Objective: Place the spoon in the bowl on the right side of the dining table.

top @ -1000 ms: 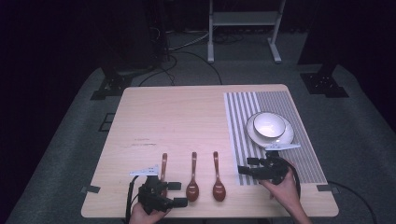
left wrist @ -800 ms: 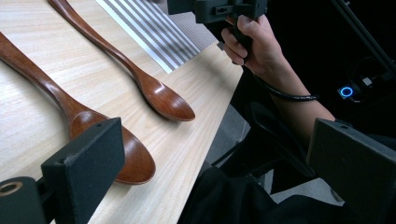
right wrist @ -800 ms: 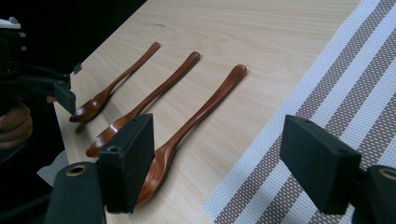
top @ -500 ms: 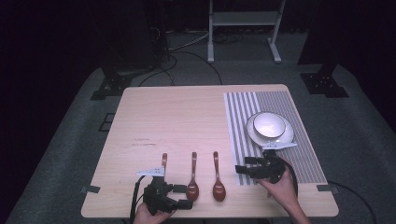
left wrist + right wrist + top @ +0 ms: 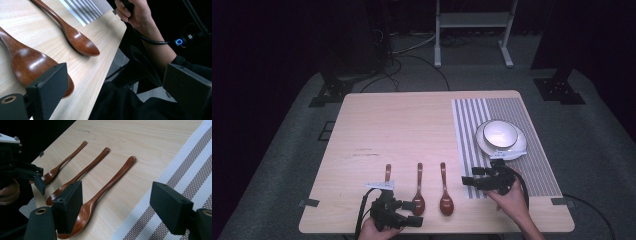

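Note:
Three brown wooden spoons lie side by side near the table's front edge, bowls toward me: left spoon [image 5: 388, 173], middle spoon [image 5: 418, 192] and right spoon [image 5: 445, 195]. My left gripper [image 5: 412, 213] is open and points right, just in front of the middle spoon's bowl [image 5: 37, 65], and covers the left spoon's bowl in the high view. My left gripper's [image 5: 117, 95] jaws hold nothing, and the right spoon [image 5: 80, 42] lies beyond. My right gripper [image 5: 471, 176] is open and points left, its near jaw beside the right spoon [image 5: 107, 187].
A white bowl [image 5: 500, 133] on a white plate [image 5: 518, 148] stands on the striped placemat [image 5: 472, 130] at the right. My right hand [image 5: 137, 12] is over the front table edge. The left gripper [image 5: 22, 170] is in the right gripper view.
My left gripper has shifted right along the front edge toward the middle spoon's bowl. The right gripper has crept a little left. The spoons have not moved.

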A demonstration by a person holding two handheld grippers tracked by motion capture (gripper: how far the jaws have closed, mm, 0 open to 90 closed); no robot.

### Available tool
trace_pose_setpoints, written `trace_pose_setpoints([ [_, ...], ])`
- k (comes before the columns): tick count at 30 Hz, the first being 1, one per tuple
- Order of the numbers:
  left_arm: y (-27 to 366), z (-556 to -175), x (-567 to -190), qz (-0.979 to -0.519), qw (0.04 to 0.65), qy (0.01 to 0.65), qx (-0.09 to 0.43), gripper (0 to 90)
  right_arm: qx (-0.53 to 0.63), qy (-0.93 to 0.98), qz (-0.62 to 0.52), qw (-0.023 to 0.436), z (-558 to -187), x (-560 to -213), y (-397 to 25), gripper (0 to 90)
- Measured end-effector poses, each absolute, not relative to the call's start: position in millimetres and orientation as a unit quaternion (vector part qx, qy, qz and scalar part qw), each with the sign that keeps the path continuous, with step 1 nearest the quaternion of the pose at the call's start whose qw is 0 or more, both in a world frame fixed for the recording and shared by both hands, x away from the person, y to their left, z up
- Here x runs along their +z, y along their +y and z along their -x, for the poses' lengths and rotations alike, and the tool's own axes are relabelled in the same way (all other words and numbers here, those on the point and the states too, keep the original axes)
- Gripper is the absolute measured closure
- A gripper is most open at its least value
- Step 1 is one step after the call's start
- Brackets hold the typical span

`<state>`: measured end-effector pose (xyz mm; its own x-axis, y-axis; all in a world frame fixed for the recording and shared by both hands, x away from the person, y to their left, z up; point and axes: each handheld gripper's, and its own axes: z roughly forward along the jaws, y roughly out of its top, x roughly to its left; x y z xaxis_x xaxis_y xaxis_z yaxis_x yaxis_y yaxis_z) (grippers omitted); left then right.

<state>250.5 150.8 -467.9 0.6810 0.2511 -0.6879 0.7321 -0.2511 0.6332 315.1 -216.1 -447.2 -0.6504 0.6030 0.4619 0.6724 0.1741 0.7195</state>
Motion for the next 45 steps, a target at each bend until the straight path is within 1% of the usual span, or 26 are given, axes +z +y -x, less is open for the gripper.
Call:
trace_pose_setpoints([
  [6, 145, -250, -472, -0.765, 0.500, 0.329, -0.238, 5.2, -0.489, -0.768, 0.412, 0.036, -317, -446, -211, 25.2],
  [7, 142, -250, -475, -0.773, 0.488, 0.331, -0.235, 5.2, -0.488, -0.769, 0.410, 0.039, -318, -445, -209, 25.2],
  [8, 142, -250, -475, -0.773, 0.488, 0.331, -0.235, 5.2, -0.488, -0.769, 0.410, 0.039, -318, -445, -209, 25.2],
  [9, 139, -250, -477, -0.784, 0.470, 0.335, -0.229, 5.3, -0.488, -0.771, 0.407, 0.040, -318, -445, -205, 25.2],
  [12, 136, -250, -479, -0.790, 0.457, 0.338, -0.229, 6.3, -0.485, -0.774, 0.404, 0.045, -319, -445, -199, 25.2],
  [15, 137, -250, -479, -0.790, 0.460, 0.341, -0.219, 6.5, -0.483, -0.778, 0.398, 0.051, -321, -445, -190, 25.2],
  [24, 138, -251, -480, -0.790, 0.459, 0.341, -0.220, 6.5, -0.466, -0.798, 0.376, 0.064, -330, -442, -159, 25.2],
  [29, 138, -250, -480, -0.790, 0.460, 0.341, -0.221, 6.5, -0.457, -0.803, 0.375, 0.075, -337, -444, -149, 25.3],
  [45, 138, -251, -480, -0.786, 0.462, 0.343, -0.226, 6.5, -0.431, -0.822, 0.363, 0.086, -352, -446, -119, 26.5],
])
